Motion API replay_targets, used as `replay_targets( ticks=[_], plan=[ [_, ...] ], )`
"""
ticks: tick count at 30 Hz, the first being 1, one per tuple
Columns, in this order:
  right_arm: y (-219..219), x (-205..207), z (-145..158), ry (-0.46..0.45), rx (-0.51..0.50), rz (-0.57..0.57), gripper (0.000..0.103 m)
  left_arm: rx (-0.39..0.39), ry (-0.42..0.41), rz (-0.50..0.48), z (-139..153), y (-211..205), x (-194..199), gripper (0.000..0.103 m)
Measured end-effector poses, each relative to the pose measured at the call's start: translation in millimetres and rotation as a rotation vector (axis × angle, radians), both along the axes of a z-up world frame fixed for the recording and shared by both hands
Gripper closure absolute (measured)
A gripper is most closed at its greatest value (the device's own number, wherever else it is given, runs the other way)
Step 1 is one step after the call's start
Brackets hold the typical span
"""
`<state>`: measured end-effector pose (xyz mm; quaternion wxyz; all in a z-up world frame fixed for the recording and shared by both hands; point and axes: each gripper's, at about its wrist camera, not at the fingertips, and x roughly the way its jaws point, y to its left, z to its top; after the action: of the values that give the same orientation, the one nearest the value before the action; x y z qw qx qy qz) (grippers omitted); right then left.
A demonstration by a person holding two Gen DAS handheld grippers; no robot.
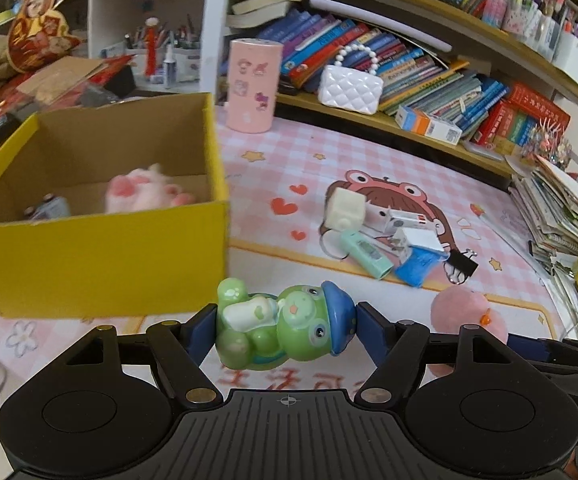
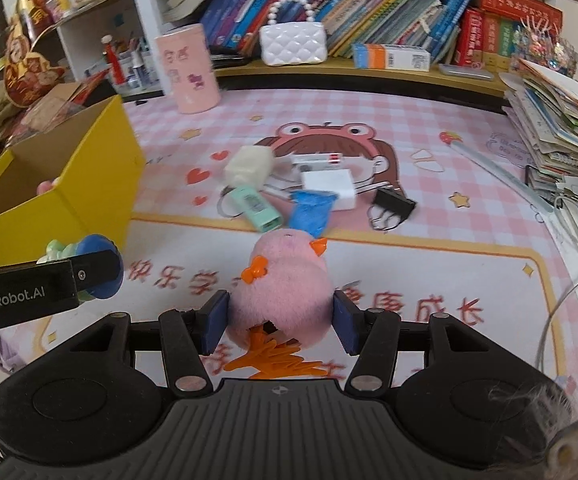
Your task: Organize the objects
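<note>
My left gripper [image 1: 285,326] is shut on a green frog figure with a blue cap [image 1: 285,324], held sideways above the pink mat, just right of the yellow box [image 1: 101,256]. The box holds a pink plush paw [image 1: 145,194] and a small grey item [image 1: 49,208]. My right gripper [image 2: 281,316] is shut on a pink fluffy chick toy [image 2: 285,292] with orange feet. The chick also shows in the left wrist view [image 1: 465,316], and the frog in the right wrist view [image 2: 85,256], at the left beside the box [image 2: 69,200].
On the mat lie a cream bottle [image 2: 249,166], a mint device [image 2: 257,208], a blue packet [image 2: 311,210], a white charger [image 2: 329,186] and a black binder clip [image 2: 393,202]. A pink canister [image 2: 189,68] and white purse [image 2: 293,42] stand at the back by the bookshelf. Paper stacks [image 2: 561,132] lie at the right.
</note>
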<state>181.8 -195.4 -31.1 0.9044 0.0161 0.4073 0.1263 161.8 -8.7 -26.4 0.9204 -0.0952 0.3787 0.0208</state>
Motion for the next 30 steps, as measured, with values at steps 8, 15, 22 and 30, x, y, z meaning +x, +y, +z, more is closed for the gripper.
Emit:
replay_targets(
  ticks=[8,15,22,30],
  plan=[
    [41.2,-38.2,8.6,-0.014,-0.006,0.041,0.051,-0.011,-0.028,0.019,7.5,35.5,-42.9,0.03],
    [77.8,-76.2,12.1,-0.014,-0.008,0.067,0.051,-0.018,-0.035,0.044,10.6,70.2,-84.2,0.03],
    [109.3,-114.1,11.1,-0.004,0.0,0.096,0.051,-0.016,-0.038,0.063,12.2,99.6,-122.6,0.03],
    [130.0,-146.0,10.4,-0.008,0.015,0.092,0.051,-0.007,-0.048,0.055,13.8,119.8,-151.5,0.03]
  ],
)
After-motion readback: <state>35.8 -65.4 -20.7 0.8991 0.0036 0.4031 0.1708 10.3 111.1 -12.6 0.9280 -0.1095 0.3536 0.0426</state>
